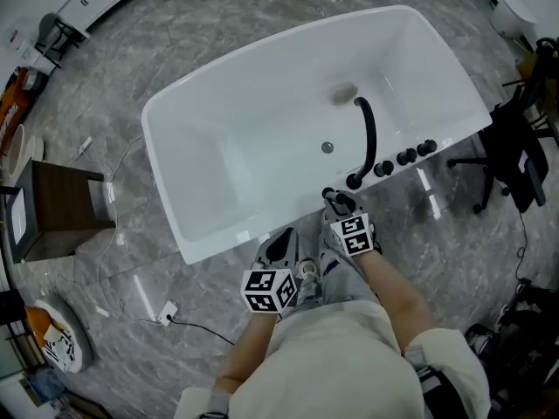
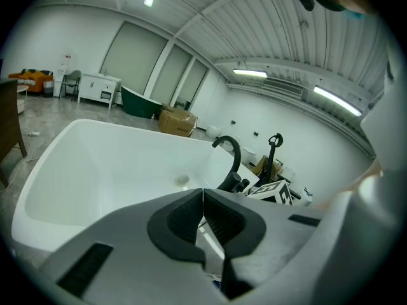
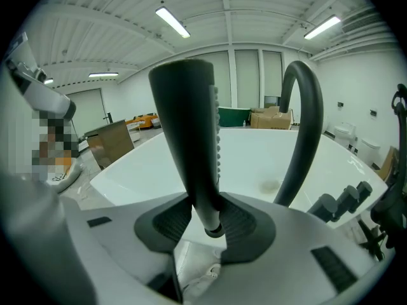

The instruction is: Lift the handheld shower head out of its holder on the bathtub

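A dark grey handheld shower head stands upright between the pads of my right gripper, which is shut on its handle. The handle's lower end shows just below the pads, and the holder is hidden. In the head view the shower head and right gripper are at the near rim of the white bathtub, close to the black curved spout. My left gripper hangs beside the tub rim, left of the right one. Its pads meet with nothing between them.
Black knobs line the tub's rim right of the spout. A wooden side table stands on the left and a black office chair on the right. A cable with a plug lies on the grey floor by the person's feet.
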`<state>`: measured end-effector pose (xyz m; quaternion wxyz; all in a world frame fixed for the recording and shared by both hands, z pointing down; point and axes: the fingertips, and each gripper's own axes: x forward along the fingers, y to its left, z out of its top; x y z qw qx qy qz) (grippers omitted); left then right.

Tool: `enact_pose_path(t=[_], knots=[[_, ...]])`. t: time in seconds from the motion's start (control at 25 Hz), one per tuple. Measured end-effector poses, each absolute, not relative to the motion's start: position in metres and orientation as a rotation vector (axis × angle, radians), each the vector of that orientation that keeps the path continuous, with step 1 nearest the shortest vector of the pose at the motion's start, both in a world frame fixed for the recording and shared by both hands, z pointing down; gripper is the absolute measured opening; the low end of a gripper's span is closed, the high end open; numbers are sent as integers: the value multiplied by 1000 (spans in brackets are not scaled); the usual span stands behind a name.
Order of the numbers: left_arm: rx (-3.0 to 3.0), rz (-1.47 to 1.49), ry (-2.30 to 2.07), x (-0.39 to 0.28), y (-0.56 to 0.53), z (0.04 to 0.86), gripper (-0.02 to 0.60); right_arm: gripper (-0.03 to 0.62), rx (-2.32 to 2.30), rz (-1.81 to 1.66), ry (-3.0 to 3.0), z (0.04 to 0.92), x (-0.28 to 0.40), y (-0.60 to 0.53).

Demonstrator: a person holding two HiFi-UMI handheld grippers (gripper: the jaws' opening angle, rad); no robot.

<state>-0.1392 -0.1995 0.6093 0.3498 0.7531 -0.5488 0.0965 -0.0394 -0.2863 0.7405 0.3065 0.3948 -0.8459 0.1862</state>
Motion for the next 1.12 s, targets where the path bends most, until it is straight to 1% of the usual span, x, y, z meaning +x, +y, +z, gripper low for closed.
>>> enact_pose_path(t=[0.56,1.12], knots=[[2014,211,-1412,-135,-173,588,21,144,1186,444,-2321,673,-28,-263],[2081,193,-1402,-133,-145,562,21,144,1261,327,-2458,584,-25,-226]])
